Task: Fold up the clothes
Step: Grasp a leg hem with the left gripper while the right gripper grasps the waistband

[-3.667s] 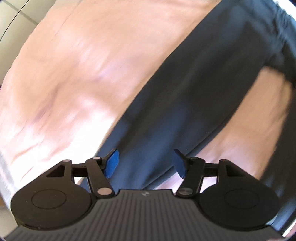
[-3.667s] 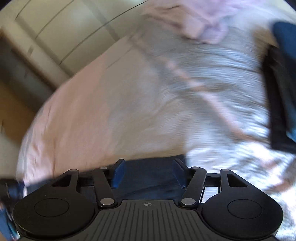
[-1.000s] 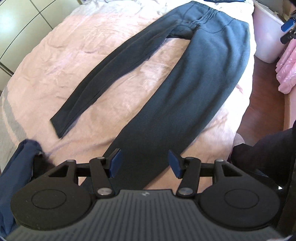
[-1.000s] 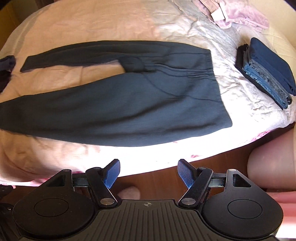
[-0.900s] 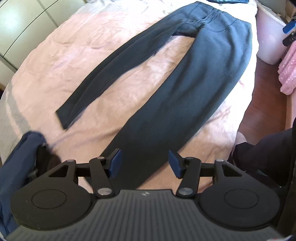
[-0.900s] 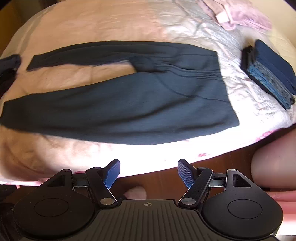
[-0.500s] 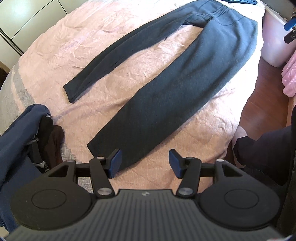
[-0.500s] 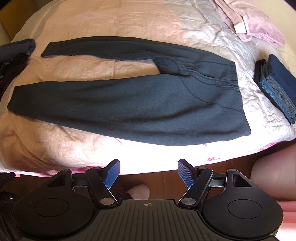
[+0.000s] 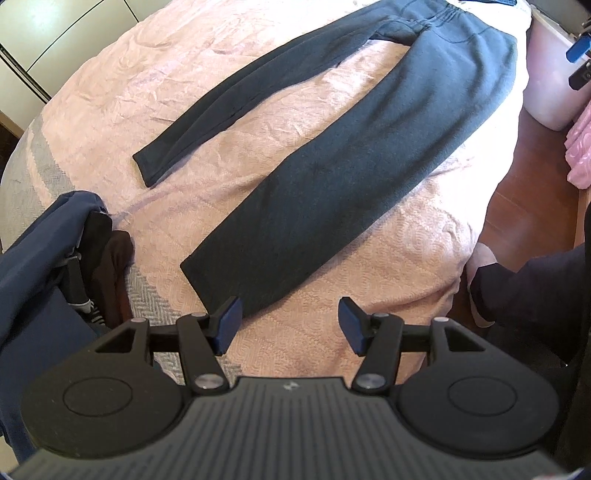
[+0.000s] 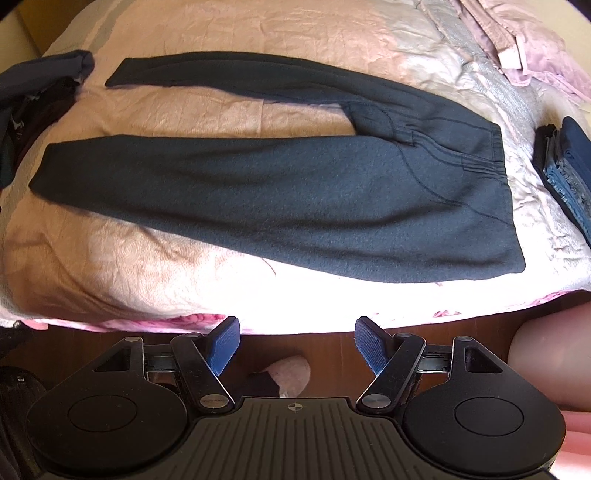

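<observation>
Trousers (image 10: 295,192) lie flat on the bed (image 10: 184,107); my left jaws (image 9: 290,329) and right jaws (image 10: 297,345) hang released, empty.

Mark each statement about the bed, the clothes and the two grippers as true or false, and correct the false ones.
1. The dark trousers lie spread flat on the pink bedspread. True.
2. The left gripper is shut on a trouser cuff. False: its fingers are apart and hold nothing.
3. A folded stack of clothes lies beyond the waistband. True.
4. The trouser legs are laid one on the other. False: they lie apart.
5. The right gripper is open. True.
</observation>
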Demonstrator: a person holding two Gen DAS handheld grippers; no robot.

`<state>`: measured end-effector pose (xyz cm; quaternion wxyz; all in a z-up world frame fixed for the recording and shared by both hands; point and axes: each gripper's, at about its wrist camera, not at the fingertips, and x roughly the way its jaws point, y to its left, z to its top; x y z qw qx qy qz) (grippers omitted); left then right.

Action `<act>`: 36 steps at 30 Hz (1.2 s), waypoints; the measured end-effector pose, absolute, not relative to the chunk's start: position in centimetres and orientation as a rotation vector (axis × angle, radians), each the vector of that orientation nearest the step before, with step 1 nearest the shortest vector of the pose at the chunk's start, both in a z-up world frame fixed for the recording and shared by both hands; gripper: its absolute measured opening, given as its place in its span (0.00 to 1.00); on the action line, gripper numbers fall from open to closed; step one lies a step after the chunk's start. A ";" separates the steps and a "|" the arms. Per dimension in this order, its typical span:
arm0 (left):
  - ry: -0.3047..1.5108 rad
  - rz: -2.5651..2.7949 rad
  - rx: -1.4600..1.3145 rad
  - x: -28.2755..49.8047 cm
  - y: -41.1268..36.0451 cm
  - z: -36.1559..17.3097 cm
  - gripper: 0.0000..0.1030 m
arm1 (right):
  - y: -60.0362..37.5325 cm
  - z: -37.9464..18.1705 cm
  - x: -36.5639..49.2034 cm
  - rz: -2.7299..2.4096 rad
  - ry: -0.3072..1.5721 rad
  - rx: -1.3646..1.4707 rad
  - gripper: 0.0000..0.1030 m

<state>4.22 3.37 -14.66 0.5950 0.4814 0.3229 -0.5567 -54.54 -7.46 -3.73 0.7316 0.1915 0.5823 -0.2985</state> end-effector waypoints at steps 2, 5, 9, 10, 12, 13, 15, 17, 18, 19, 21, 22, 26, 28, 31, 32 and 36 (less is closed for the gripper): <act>0.748 -1.298 1.116 4.4 3.2 -14.7 0.52 | -7.8 -3.4 -54.4 -0.658 1.283 0.413 0.70; 0.742 -1.312 1.105 5.0 2.7 -14.7 0.52 | -8.6 -2.8 -54.2 -0.667 1.276 0.403 0.70; 0.715 -1.338 1.093 6.5 0.7 -14.2 0.52 | -10.1 -2.0 -53.7 -0.664 1.274 0.368 0.70; 0.698 -1.341 1.105 6.8 0.0 -14.1 0.52 | -10.5 -1.8 -53.6 -0.660 1.273 0.356 0.70; 0.662 -1.342 1.129 7.4 -1.6 -13.9 0.52 | -11.7 -1.4 -53.5 -0.657 1.269 0.337 0.70; 0.644 -1.339 1.136 7.6 -2.5 -13.7 0.52 | -12.5 -1.3 -53.5 -0.658 1.268 0.339 0.70; 0.631 -1.331 1.132 7.9 -4.2 -13.7 0.52 | -14.2 -1.4 -53.6 -0.648 1.265 0.353 0.70; 0.619 -1.333 1.140 7.6 -5.6 -14.0 0.52 | -15.9 -1.9 -53.7 -0.621 1.271 0.349 0.70; 0.599 -1.350 1.159 6.7 -5.8 -14.6 0.52 | -16.6 -2.3 -53.8 -0.600 1.285 0.329 0.70; 0.580 -1.366 1.178 5.9 -6.0 -15.1 0.52 | -17.3 -2.8 -53.9 -0.577 1.305 0.300 0.70; 0.542 -1.400 1.217 4.1 -6.2 -16.2 0.53 | -18.1 -4.1 -54.4 -0.541 1.356 0.228 0.70; 0.529 -1.422 1.241 3.0 -5.8 -17.2 0.53 | -18.6 -4.7 -54.8 -0.529 1.377 0.195 0.70; 0.429 -1.452 1.366 -1.3 -3.9 -21.7 0.52 | -20.0 -6.7 -57.0 -0.539 1.343 0.149 0.70; 0.370 -1.433 1.420 -3.0 -3.2 -24.0 0.52 | -20.3 -8.0 -57.6 -0.535 1.317 0.151 0.70; 0.277 -1.388 1.474 -4.7 -3.0 -27.1 0.53 | -19.8 -10.0 -57.6 -0.513 1.295 0.143 0.70; 0.228 -1.366 1.507 -5.2 -3.0 -28.2 0.52 | -19.3 -10.5 -57.3 -0.501 1.281 0.133 0.70; 0.056 -1.196 1.619 -3.9 -2.1 -31.0 0.43 | -16.5 -12.7 -56.1 -0.480 1.255 0.083 0.70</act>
